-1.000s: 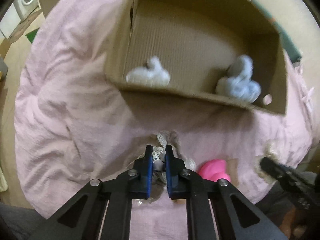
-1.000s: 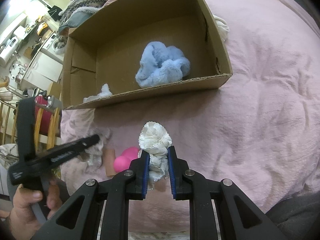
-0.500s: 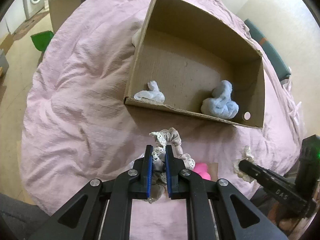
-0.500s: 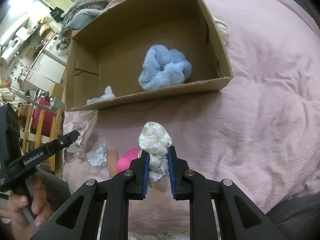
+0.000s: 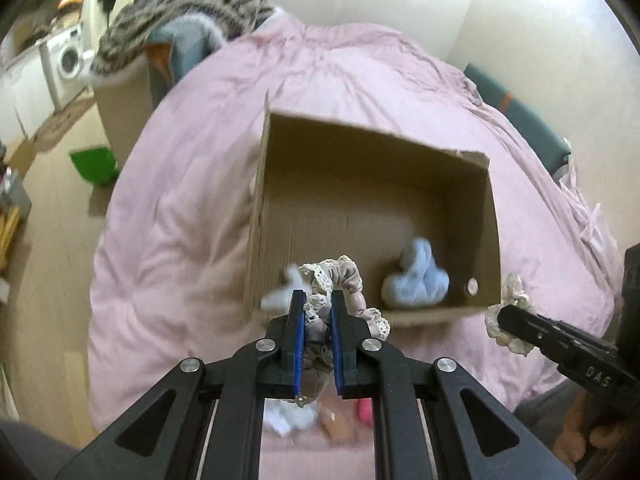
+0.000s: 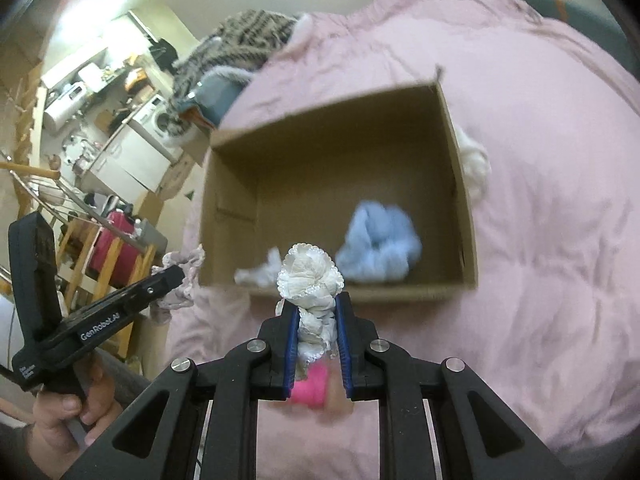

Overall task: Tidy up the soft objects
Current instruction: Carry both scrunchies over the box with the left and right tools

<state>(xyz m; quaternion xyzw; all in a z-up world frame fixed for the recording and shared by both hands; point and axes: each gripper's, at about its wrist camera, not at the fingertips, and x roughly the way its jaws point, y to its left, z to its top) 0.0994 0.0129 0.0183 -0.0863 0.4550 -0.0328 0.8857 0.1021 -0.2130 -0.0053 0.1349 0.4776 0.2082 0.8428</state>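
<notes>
- Pinching a beige lace-trimmed scrunchie, the left gripper has its blue-padded fingers pressed together on the fabric; a loop of the scrunchie sticks up past the tips, in front of the near wall of the cardboard box.
- The right gripper is likewise clamped on a white ruffled scrunchie, which bulges above its fingertips just short of the box's near edge.
- Inside the box lie a fluffy light-blue scrunchie toward the right-hand side and a smaller pale blue-white piece against the near wall.
- A white fluffy item rests on the bedding outside the box, touching its right-hand wall.
- A bright pink object shows under the right gripper, blurred.
- The box sits on a rumpled pink duvet.
- Beyond the bed, a grey patterned knit is heaped on another carton, with a washing machine behind.
</notes>
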